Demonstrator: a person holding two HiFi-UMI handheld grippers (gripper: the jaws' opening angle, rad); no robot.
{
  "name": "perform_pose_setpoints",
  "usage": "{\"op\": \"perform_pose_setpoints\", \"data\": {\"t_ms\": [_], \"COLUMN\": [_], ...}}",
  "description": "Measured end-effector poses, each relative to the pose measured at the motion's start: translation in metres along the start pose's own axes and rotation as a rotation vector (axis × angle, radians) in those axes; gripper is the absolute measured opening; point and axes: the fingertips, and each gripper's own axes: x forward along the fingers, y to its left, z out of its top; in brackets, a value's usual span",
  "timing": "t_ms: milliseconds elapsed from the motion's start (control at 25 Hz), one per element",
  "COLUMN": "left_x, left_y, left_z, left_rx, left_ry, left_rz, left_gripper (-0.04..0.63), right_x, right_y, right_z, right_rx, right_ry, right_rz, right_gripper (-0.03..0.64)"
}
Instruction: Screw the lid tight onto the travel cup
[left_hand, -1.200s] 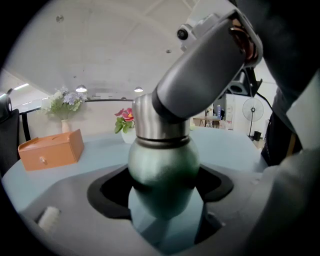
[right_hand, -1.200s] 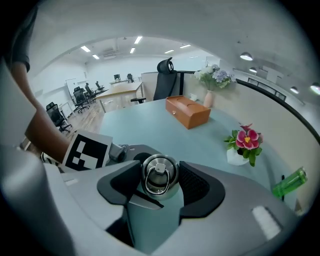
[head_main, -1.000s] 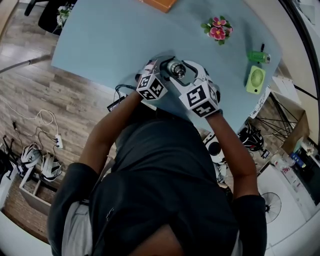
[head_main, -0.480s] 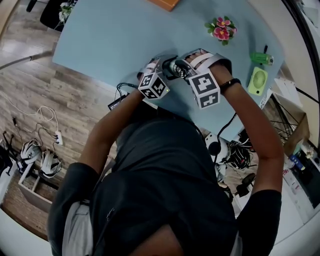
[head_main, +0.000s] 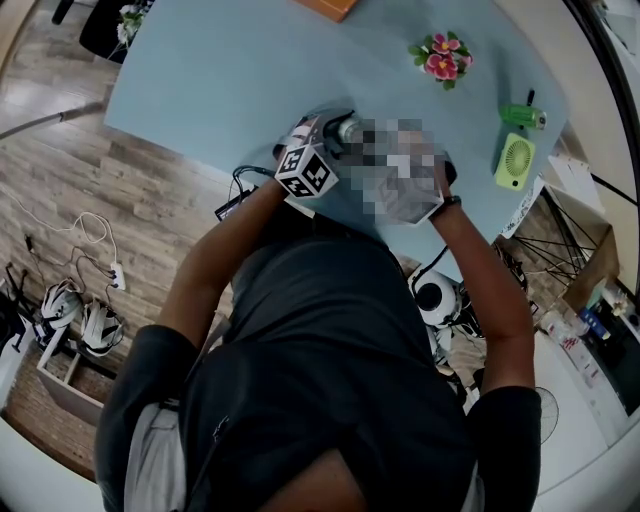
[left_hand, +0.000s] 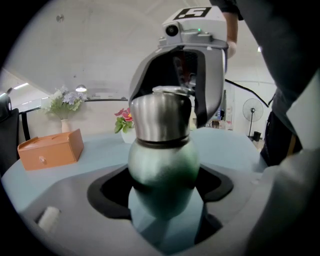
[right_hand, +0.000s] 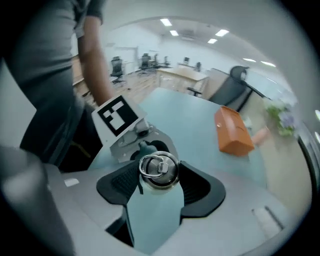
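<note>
The travel cup (left_hand: 162, 170) has a green body and a steel lid (left_hand: 161, 117) and stands upright near the table's front edge. My left gripper (left_hand: 162, 200) is shut on the green body, its dark pads pressed to both sides. From above, my right gripper (right_hand: 159, 182) is shut on the lid (right_hand: 159, 170), whose ring handle faces up between the jaws. In the head view the cup (head_main: 348, 130) shows just past the left gripper's marker cube (head_main: 305, 170); the right gripper is hidden there by a mosaic patch.
On the light blue table (head_main: 220, 70) an orange box (right_hand: 234, 132) lies at the far side. A pot of pink flowers (head_main: 437, 58), a small green fan (head_main: 511, 160) and a green item (head_main: 520, 113) sit to the right. The table's near edge runs under my hands.
My right gripper has twisted about the lid: the wrist swung out to the right and then came back round. The left gripper and the cup stayed where they were.
</note>
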Motion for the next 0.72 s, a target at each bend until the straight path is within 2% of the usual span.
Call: {"op": "perform_pose_setpoints", "data": {"t_ms": [120,160,240,360,720], "left_x": [-0.0007,-0.001,-0.0013,-0.0003,-0.0011], "left_y": [0.0008,0.0009,0.0009,0.0011,0.0006], "left_z": [0.0004,0.0004,0.0002,0.0005,-0.0005], "left_rx": [-0.001,-0.001,-0.002,-0.003,-0.008], "left_ry": [0.0,0.001,0.002,0.003,0.002], "left_rz": [0.005,0.007,0.012,0.015,0.017], "left_gripper": [0.426,0.426,0.426,0.426,0.426], "right_x": [-0.0014,-0.0022,-0.0032,-0.0038,-0.0024], "right_y": [-0.008,-0.0097,-0.0116,-0.0127,-0.0108], "right_z": [0.0,-0.0001,-0.0005,-0.0021,-0.0017], "right_rx": [0.385,0.481,0.598,0.646,0.637], "right_ry": [-0.069,-0.089,-0.119,-0.13,-0.125], "right_rz": [-0.218,-0.291,-0.396,-0.429,-0.408], "right_gripper": [0.252,0.252,0.252,0.252,0.253]}}
